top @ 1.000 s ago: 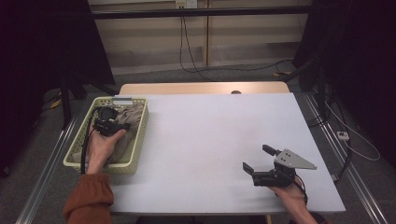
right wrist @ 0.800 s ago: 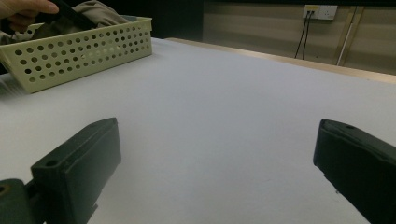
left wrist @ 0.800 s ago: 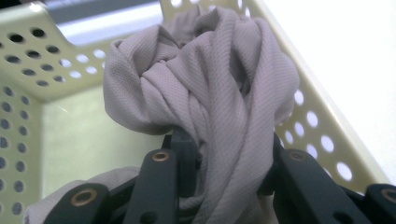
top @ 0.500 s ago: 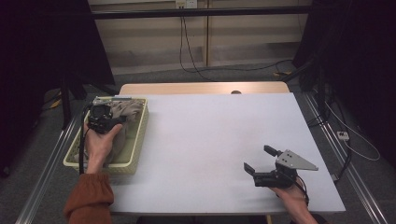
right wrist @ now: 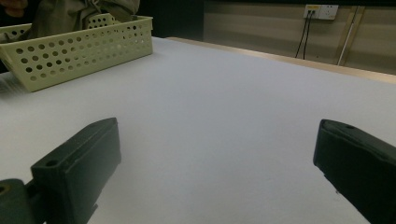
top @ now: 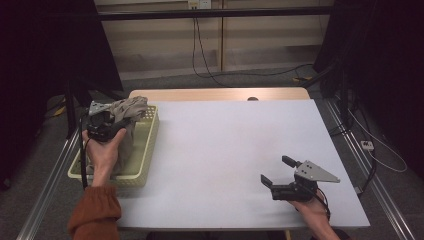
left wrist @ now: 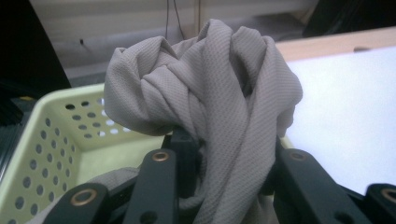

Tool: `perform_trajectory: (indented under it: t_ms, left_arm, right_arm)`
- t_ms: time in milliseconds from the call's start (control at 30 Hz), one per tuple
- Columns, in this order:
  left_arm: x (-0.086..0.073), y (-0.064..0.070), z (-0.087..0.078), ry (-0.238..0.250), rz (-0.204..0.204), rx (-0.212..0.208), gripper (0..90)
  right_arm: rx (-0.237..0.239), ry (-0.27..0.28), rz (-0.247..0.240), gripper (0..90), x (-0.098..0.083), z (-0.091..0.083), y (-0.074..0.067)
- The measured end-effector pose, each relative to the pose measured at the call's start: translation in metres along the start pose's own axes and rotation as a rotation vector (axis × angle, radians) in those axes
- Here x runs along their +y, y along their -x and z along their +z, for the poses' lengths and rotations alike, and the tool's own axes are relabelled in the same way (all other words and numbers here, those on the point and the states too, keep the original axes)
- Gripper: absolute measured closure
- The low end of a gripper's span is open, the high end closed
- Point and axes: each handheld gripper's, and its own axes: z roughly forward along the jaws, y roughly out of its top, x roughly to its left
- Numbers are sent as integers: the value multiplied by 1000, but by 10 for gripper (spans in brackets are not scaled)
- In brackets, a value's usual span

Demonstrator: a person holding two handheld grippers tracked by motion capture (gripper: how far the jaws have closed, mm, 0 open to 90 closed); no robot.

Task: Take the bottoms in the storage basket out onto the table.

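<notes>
I've got the left gripper [top: 102, 125] clamped on a bunch of grey cloth [top: 127, 109], w/ the jaws pinching a thick twisted fold. In the left gripper view the cloth [left wrist: 210, 88] balloons up above the jaws in a knotted wad and a strand runs down btwn them toward the basket floor. From the high view the cloth is lifted above the pale green basket [top: 145, 150], its top near the basket's far end, and the rest hangs down into the basket. The basket sits at the desk's left edge, long side running front to back, perforated walls all round. My left hand [top: 102, 150] is over the basket, orange sleeve [top: 95, 212] at the near left corner of the desk [top: 225, 145].

Right gripper [top: 280, 172] sits near the desk's near right corner, well apart from the basket, w/ its jaws spread wide and nothing btwn them. In the right gripper view the two black jaws frame bare white desk [right wrist: 224, 107], and the basket [right wrist: 79, 51] is far off w/ cloth [right wrist: 70, 14] piled above its rim. Can't tell if the right gripper's body touches the desk. Grey plate on top of it points toward the right edge.
</notes>
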Motion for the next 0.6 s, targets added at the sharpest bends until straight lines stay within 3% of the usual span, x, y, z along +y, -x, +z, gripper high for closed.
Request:
perform_trajectory:
  t_ms: [133, 600]
  left_arm:
    - [1, -2, -4, 37, -30, -33, 695]
    - [5, -2, -16, 152, -58, -47, 695]
  right_arm:
    - [2, 2, -1, 8, 0, 0, 0]
    - [10, -1, -1, 8, 0, 0, -1]
